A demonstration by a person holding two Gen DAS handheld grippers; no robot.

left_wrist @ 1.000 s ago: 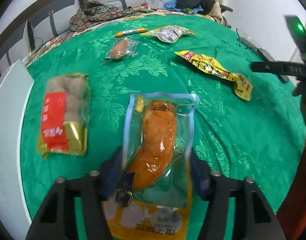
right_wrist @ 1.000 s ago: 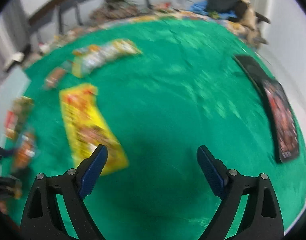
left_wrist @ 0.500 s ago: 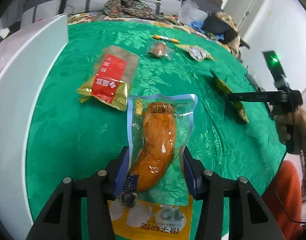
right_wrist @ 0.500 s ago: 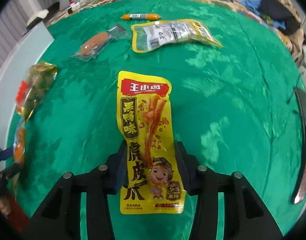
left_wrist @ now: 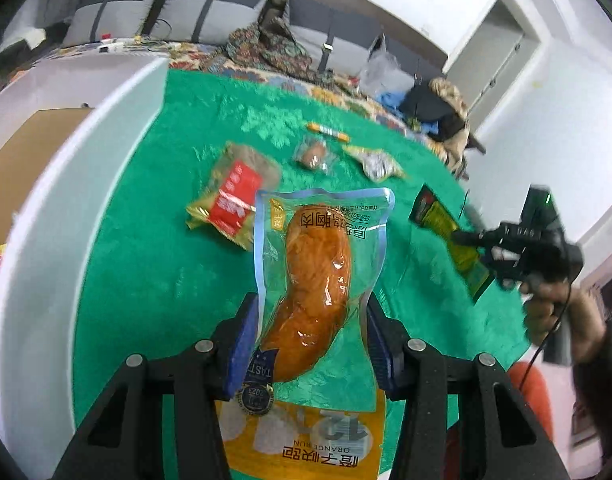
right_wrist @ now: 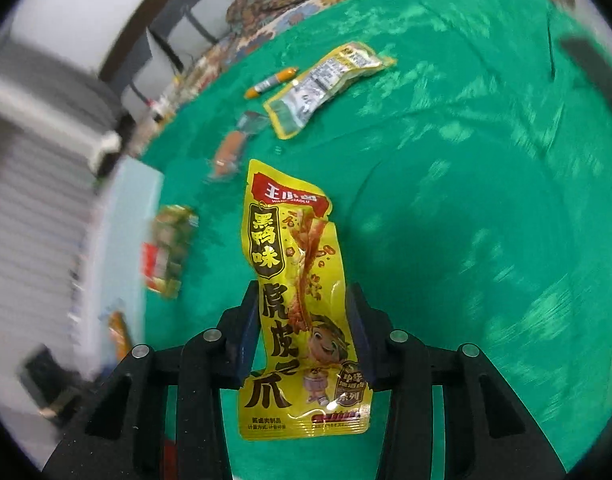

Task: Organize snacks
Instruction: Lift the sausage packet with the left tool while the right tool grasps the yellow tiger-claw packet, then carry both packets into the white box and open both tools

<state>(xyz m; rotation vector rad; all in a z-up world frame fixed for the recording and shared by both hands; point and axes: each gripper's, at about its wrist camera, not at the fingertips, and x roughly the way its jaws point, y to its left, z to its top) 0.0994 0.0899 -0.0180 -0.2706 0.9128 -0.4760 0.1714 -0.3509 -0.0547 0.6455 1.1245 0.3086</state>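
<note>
1. A home living room: a long grey cushioned sofa runs along the wall past the table's far edge.
2. A round table under a green patterned damask cloth carries loose snack packets.
3. Heaped patterned fabric, dark bags and clothes lie near the far edge.
4. White walls and a white panelled door close the room.

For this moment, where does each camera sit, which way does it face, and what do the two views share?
Left wrist: on the left gripper, looking down along its fingers at the chicken pouch it clamps; the right hand shows.
Right wrist: on the right gripper, looking down at the yellow chicken-feet packet whose sides its pads press, its jaws having just closed.
Shared: green tablecloth, red-label pack, yellow packet, white bin.
</note>
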